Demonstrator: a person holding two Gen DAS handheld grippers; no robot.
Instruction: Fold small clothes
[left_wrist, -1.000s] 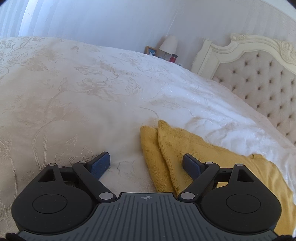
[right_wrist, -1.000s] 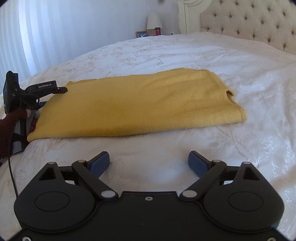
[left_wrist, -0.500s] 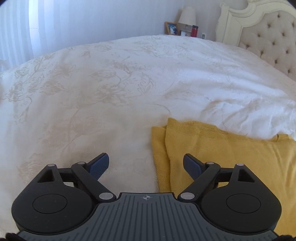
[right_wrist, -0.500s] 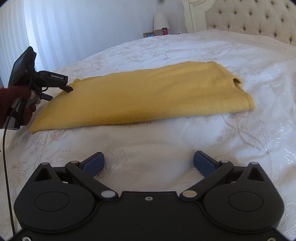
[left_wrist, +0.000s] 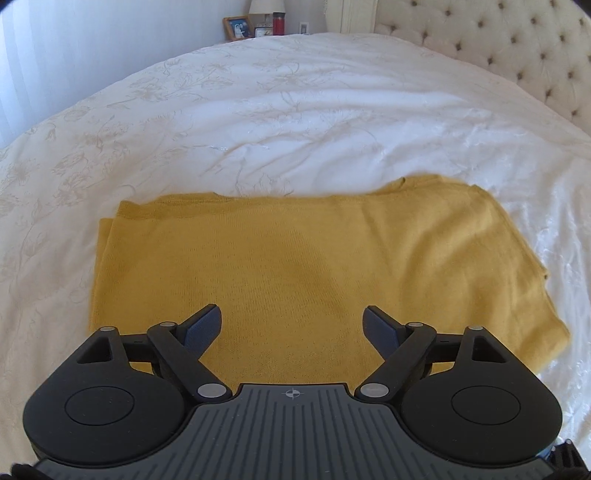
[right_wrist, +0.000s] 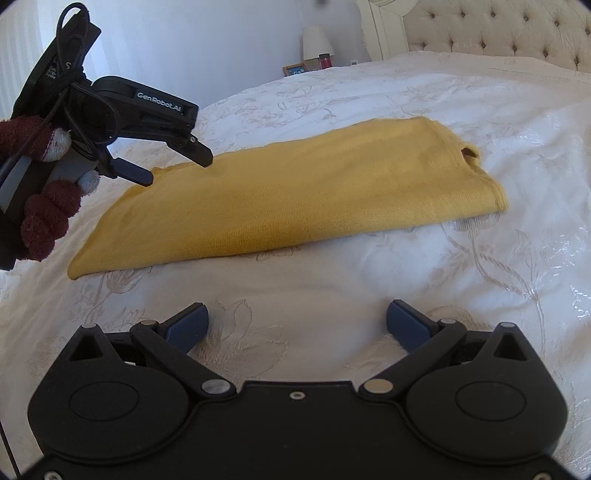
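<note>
A mustard-yellow knit garment (left_wrist: 295, 266) lies folded in a long rectangle on the white bedspread (left_wrist: 258, 122). My left gripper (left_wrist: 291, 325) hovers above its near half; its jaws stand wide and are closing slightly, with nothing between them. In the right wrist view the same garment (right_wrist: 295, 195) stretches across the bed, and the left gripper (right_wrist: 177, 166), held by a hand in a dark red glove (right_wrist: 48, 218), hangs over its left end. My right gripper (right_wrist: 297, 326) is open over bare bedspread in front of the garment, touching nothing.
A tufted cream headboard (left_wrist: 517, 51) stands at the right end of the bed. A bedside table far back holds a lamp (left_wrist: 266, 7), a picture frame (left_wrist: 238, 27) and a red cup (left_wrist: 279, 24). White curtains (left_wrist: 74, 55) fill the left.
The left gripper has swung from the garment's left edge to above its middle, rising and rolling level; the garment now fills its view. The right gripper has hardly moved and its jaws widened a little.
</note>
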